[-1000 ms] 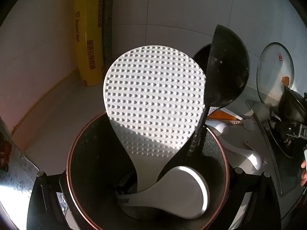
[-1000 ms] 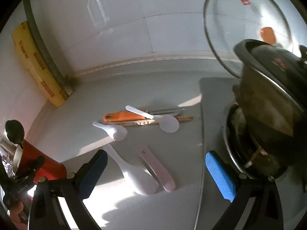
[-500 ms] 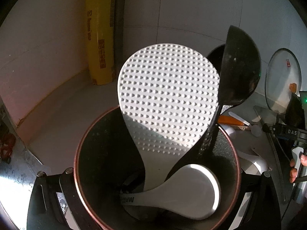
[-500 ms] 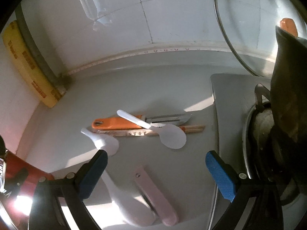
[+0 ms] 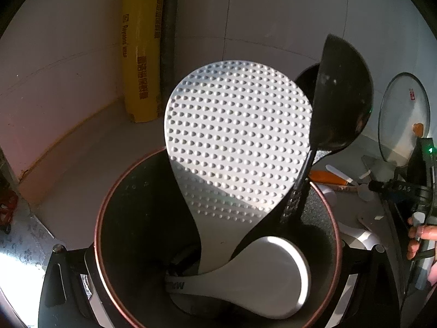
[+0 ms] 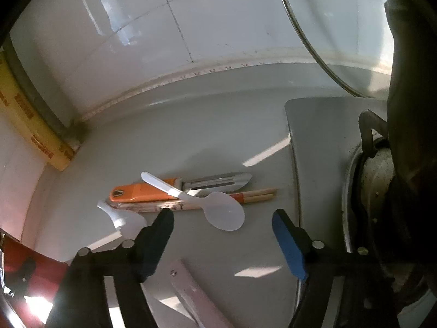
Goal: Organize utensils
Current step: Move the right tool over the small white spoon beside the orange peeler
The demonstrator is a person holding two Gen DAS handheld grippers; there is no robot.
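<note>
The left gripper (image 5: 218, 295) is clamped around a dark utensil holder (image 5: 114, 218) with a copper-coloured rim, one finger pressed on each outer side of the wall. Inside stand a dimpled white rice paddle (image 5: 237, 147) and a black ladle (image 5: 344, 101), both leaning to the far right, with a smooth white spoon (image 5: 262, 276) lying low against the near right wall; the left half of the mouth is unoccupied. The right gripper (image 6: 222, 218) hangs over the grey countertop (image 6: 191, 136) with its jaws part open, having just been closing, and nothing is pinched between them. Just beyond its fingertips lies a translucent plastic spoon (image 6: 218, 210), its handle crossing an orange-handled peeler (image 6: 147, 191) and a pair of chopsticks (image 6: 256, 194) in a printed sleeve (all three touch or overlap). A white scoop (image 6: 125, 218) sits to the near left of that cluster, beside the left finger, and a pale pink flat handle (image 6: 191, 292) lies nearer still. Bare counter runs from the cluster to the tiled back wall (image 6: 164, 41). A steel stove edge (image 6: 295, 136) bounds the right side, with a glass lid (image 6: 327, 22) propped against the wall. A yellow wrap box (image 5: 140, 46) stands in the far left corner.
</note>
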